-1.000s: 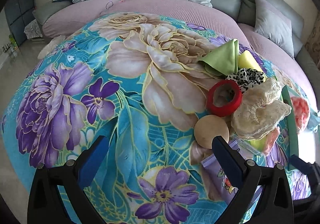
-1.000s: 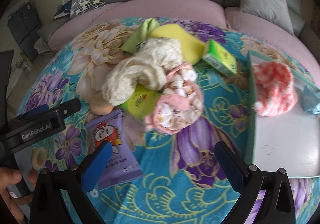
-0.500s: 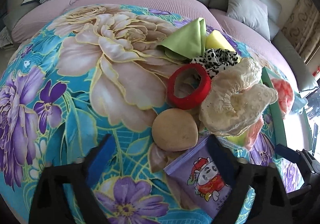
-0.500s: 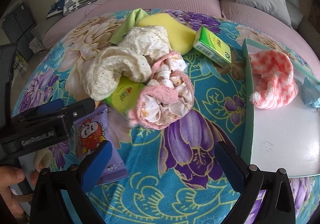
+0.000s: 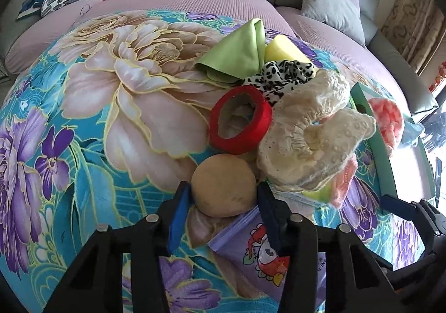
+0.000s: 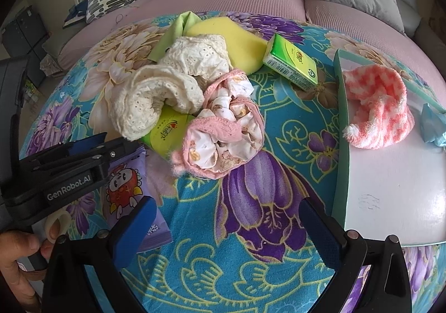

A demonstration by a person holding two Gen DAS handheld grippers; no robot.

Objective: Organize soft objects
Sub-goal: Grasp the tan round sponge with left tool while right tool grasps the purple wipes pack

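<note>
Left claw point(image 5: 223, 198) had just been closing, pads now sitting right either side of the tan round sponge puff point(image 5: 223, 184), low centre of the left wrist view. Looked touching or a hair off, couldn't call a firm squeeze yet. A second ago stood wide with only the tablecloth between the pads, and since then swung over to the pile. So probably the pickup step for the puff, with the white tray point(image 6: 390, 187) at the right as the likely drop spot, where a pink-and-white fuzzy sock point(image 6: 376, 106) lay already.

Right claw point(image 6: 225, 226) wide, nothing in it, hovering over bare floral tablecloth point(image 6: 223, 271) on the table, lower centre of its view.

Rest of the heap untouched: red ring point(image 5: 241, 120) just above the puff, cream lace cloth point(image 5: 306, 140) to its right, purple cartoon tissue pack point(image 5: 267, 251) under the left claw.

Readable stuff: "GenRobot.AI" on the left claw's body at far left of the right view. Green tissue pack point(image 6: 291, 62) had Chinese print, too small to read.
</note>
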